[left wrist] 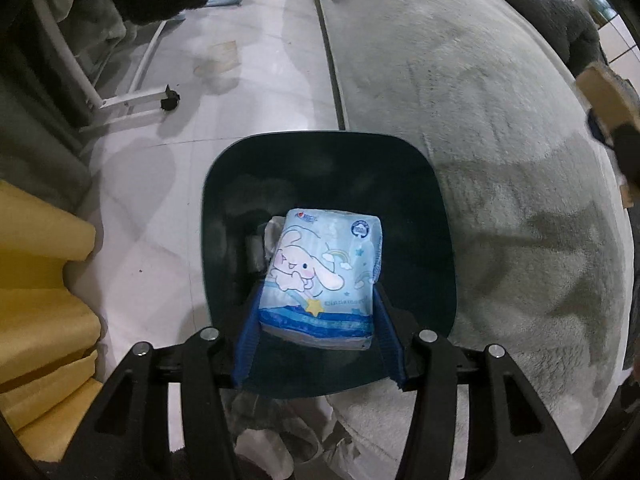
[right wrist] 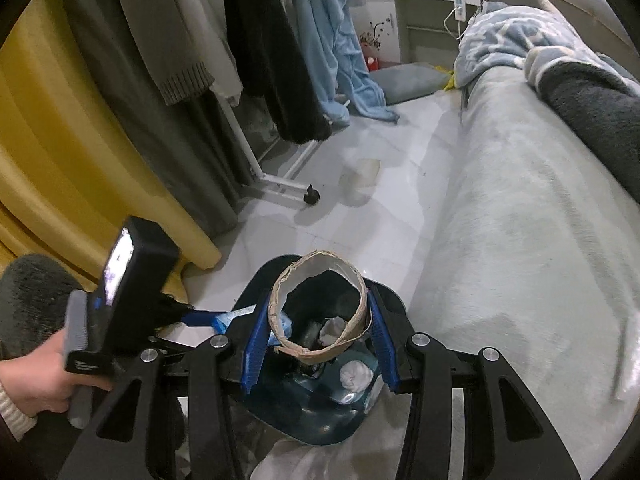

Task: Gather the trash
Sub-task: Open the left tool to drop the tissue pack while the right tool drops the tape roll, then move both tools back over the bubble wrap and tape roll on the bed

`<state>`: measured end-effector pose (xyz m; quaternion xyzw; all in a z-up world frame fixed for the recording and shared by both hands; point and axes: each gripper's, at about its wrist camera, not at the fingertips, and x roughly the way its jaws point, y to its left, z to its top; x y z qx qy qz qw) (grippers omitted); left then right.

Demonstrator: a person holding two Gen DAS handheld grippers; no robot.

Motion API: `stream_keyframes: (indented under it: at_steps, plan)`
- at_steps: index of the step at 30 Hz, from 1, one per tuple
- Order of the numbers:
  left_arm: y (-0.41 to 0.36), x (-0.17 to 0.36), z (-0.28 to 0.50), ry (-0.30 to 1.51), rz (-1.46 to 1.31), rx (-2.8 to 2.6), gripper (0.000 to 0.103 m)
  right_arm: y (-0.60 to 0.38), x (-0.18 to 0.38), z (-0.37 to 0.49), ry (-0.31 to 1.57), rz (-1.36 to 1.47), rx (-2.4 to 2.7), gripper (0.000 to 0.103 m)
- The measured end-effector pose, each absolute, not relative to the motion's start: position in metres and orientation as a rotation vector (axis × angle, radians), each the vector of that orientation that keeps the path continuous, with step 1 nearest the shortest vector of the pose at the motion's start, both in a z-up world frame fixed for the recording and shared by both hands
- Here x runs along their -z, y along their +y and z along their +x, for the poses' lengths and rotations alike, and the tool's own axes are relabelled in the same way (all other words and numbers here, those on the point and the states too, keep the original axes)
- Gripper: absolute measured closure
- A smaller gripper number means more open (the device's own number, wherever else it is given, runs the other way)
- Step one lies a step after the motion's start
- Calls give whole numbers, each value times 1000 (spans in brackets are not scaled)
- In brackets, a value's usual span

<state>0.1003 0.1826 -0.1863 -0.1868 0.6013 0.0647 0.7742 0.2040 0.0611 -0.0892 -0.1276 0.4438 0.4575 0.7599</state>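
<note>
Currently, the left gripper (left wrist: 320,312) is clamped on a light-blue cartoon-printed tissue pack (left wrist: 322,276) and the right gripper (right wrist: 316,338) on a brown cardboard ring (right wrist: 320,312), both above the dark teal plastic bin (left wrist: 224,184).

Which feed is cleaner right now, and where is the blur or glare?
Left wrist view: the tissue pack in the left gripper is sharp, the bin interior very dark, motion smear at the right edge. Right wrist view: the cardboard ring in the right gripper is sharp, a bright screen glares at left; both bend strongly at the rims.
</note>
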Motion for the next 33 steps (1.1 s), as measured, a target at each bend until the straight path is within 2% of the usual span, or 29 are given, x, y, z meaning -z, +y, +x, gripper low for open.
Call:
stream_keyframes:
  at_steps: [5, 11, 19, 33]
  plan:
    - [193, 182, 97, 1285, -428, -152, 34, 69, 95, 210, 984, -291, -985, 56]
    - [205, 166, 92, 1214, -449, -164, 33, 75, 105, 211, 1008, -309, -968, 56]
    - [216, 130, 84, 1034, -500, -191, 33, 79, 126, 207, 1051, -346, -945, 56]
    - [211, 70, 74, 763, -429, -195, 39, 93, 146, 198, 1096, -420, -924, 54]
